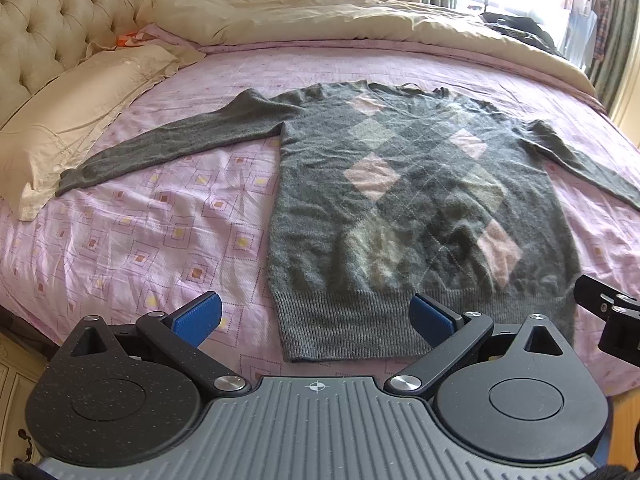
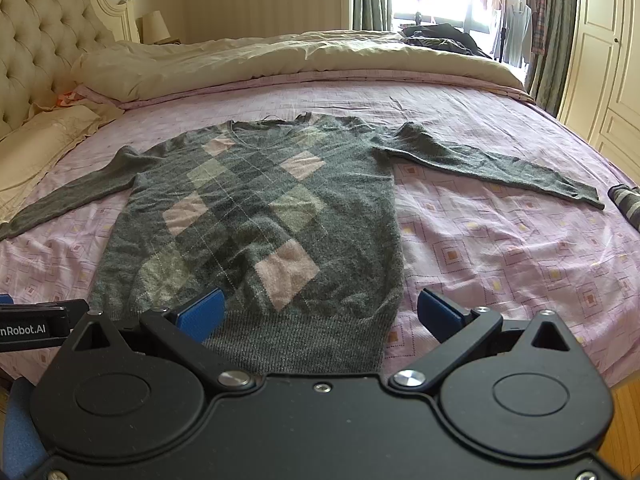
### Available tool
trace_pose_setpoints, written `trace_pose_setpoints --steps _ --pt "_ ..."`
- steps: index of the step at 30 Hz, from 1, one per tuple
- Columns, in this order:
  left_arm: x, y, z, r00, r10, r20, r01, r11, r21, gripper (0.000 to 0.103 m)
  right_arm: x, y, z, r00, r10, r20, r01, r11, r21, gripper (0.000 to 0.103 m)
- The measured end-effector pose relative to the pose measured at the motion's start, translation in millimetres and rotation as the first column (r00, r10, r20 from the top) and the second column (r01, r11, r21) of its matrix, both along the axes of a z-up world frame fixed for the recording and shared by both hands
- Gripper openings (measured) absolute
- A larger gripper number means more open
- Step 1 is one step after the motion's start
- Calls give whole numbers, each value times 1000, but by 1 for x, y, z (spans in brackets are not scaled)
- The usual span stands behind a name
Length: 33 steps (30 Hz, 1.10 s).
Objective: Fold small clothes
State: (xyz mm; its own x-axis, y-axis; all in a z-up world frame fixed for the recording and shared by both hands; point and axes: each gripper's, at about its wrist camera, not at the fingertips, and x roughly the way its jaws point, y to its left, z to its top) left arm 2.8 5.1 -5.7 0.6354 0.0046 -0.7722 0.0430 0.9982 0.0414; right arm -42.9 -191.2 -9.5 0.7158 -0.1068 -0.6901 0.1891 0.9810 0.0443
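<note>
With both my left gripper (image 1: 316, 318) and right gripper (image 2: 320, 316) spread wide and holding nothing beside its ribbed hem, the grey argyle knitted sweater (image 1: 416, 208) lies flat, unfolded, so I judge 1 sleeve needs pinching first.

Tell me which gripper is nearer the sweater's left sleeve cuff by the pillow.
Left. The left gripper sits over the hem's pillow-side corner, toward the cuff. The right gripper is over the hem's opposite corner, farther off.

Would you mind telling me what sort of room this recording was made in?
Most likely a home bedroom: a bed with a tufted headboard, a pillow and a beige duvet, with a grey argyle sweater spread flat on the pink sheet.
</note>
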Motion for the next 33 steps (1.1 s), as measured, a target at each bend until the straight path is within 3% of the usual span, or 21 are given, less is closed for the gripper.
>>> trace_pose_setpoints --steps 33 --pt "8 2 -11 999 4 -35 -4 1000 -5 101 13 0 -13 998 13 -57 -10 999 50 102"
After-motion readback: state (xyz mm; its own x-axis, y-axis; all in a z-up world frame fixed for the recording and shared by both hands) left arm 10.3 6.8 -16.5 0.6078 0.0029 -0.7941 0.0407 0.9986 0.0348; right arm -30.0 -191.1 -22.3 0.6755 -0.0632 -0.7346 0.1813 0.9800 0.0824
